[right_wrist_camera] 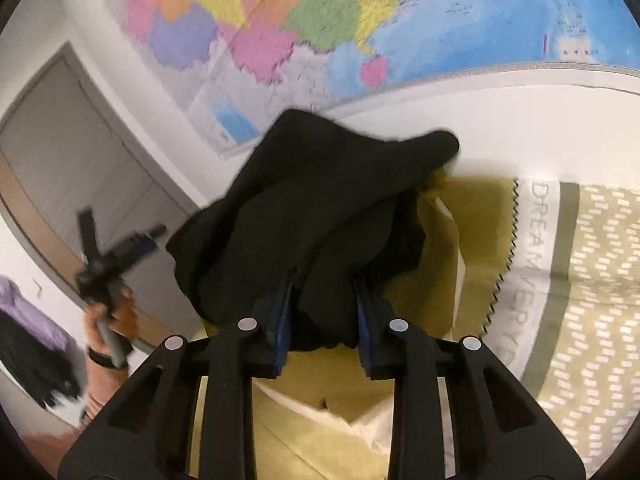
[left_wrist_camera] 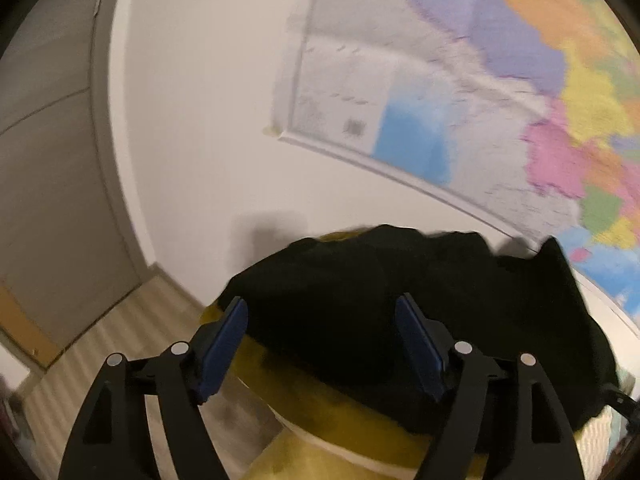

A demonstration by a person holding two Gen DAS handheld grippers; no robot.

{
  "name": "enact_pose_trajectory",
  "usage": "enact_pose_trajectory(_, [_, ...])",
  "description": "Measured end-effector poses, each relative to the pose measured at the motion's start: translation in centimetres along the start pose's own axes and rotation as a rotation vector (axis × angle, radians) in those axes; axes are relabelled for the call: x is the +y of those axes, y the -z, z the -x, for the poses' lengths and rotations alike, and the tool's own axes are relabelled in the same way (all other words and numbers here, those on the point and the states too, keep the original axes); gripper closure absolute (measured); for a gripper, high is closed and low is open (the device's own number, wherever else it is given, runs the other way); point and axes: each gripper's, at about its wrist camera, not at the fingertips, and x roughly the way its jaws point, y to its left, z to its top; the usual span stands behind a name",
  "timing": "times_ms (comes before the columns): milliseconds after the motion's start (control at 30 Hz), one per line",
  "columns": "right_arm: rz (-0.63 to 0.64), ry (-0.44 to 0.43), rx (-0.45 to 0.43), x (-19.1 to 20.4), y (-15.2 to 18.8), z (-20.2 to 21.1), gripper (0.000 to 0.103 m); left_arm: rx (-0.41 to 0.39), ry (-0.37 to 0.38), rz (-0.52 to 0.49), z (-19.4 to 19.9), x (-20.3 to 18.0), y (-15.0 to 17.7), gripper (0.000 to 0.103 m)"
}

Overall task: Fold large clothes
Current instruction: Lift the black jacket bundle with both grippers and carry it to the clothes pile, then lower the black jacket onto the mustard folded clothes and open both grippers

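A crumpled black fabric garment (right_wrist_camera: 320, 216) lies heaped on a mustard-yellow bed cover (right_wrist_camera: 480, 240), toward the far side of the bed, below a large colourful wall map (right_wrist_camera: 304, 20). The right gripper (right_wrist_camera: 324, 320) is clenched on a bunched fold at the near edge of that garment, cloth filling the gap between its blue pads; this looks like an anchoring hold, keeping one edge fixed so the rest can be spread. The left gripper (left_wrist_camera: 320, 344) hangs with its jaws released and wide apart, nothing pinched, just above the garment's near-left edge; in the right wrist view it appears off to the left, held in the person's hand (right_wrist_camera: 108, 320). It seems poised to take a second edge. A patterned beige quilt (right_wrist_camera: 592, 280) covers the bed to the right. No container is in view.
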Motion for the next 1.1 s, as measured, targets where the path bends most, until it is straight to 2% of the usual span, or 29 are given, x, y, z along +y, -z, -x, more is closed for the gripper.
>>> enact_pose_trajectory(33, [0.005,0.001,0.027,0.7,0.9,1.6,0.077,-0.009,0.031,-0.025,0.5,-1.0,0.3,0.029])
enact_pose_trajectory(100, [-0.003,0.029,0.062,0.5,1.7,1.9,0.075,-0.017,0.105,-0.077,1.4,-2.8,1.1,0.028])
enact_pose_trajectory(133, [0.006,0.049,0.063,0.8,1.6,2.0,0.070,-0.022,0.131,-0.096,1.3,-3.7,1.4,0.028])
enact_pose_trajectory(167, [0.011,0.065,0.058,0.9,1.5,2.3,0.060,-0.036,0.148,-0.130,1.5,-4.9,1.9,0.028])
enact_pose_trajectory(267, [0.036,0.148,-0.015,2.5,0.5,3.6,0.047,-0.050,0.201,-0.209,1.5,-8.0,3.2,0.026])
enact_pose_trajectory(367, [0.094,0.189,-0.086,4.0,0.6,5.7,0.044,-0.041,0.243,-0.241,1.0,-10.1,4.1,0.026])
enact_pose_trajectory(467, [0.189,0.189,-0.136,6.3,0.5,6.5,0.042,-0.049,0.240,-0.283,0.8,-12.1,5.1,0.025])
enact_pose_trajectory(567, [0.262,0.177,-0.136,8.1,0.5,5.5,0.034,-0.052,0.216,-0.300,0.9,-13.3,5.8,0.023])
enact_pose_trajectory(633, [0.299,0.177,-0.109,8.9,0.2,3.5,0.033,-0.049,0.207,-0.305,0.8,-13.8,6.1,0.022])
enact_pose_trajectory(767, [0.303,0.186,-0.054,8.3,0.5,0.8,0.033,-0.041,0.193,-0.306,0.3,-14.3,6.6,0.019])
enact_pose_trajectory(900, [0.291,0.203,0.004,6.9,1.1,-1.8,0.034,-0.017,0.151,-0.294,-0.6,-14.3,7.0,0.007])
enact_pose_trajectory(1000, [0.286,0.193,-0.011,6.8,1.4,-1.4,0.033,-0.014,0.130,-0.298,-0.8,-14.4,7.3,0.007])
enact_pose_trajectory(1100, [0.283,0.179,-0.035,7.3,1.4,-0.4,0.026,-0.022,0.105,-0.287,-0.3,-14.4,7.4,0.007])
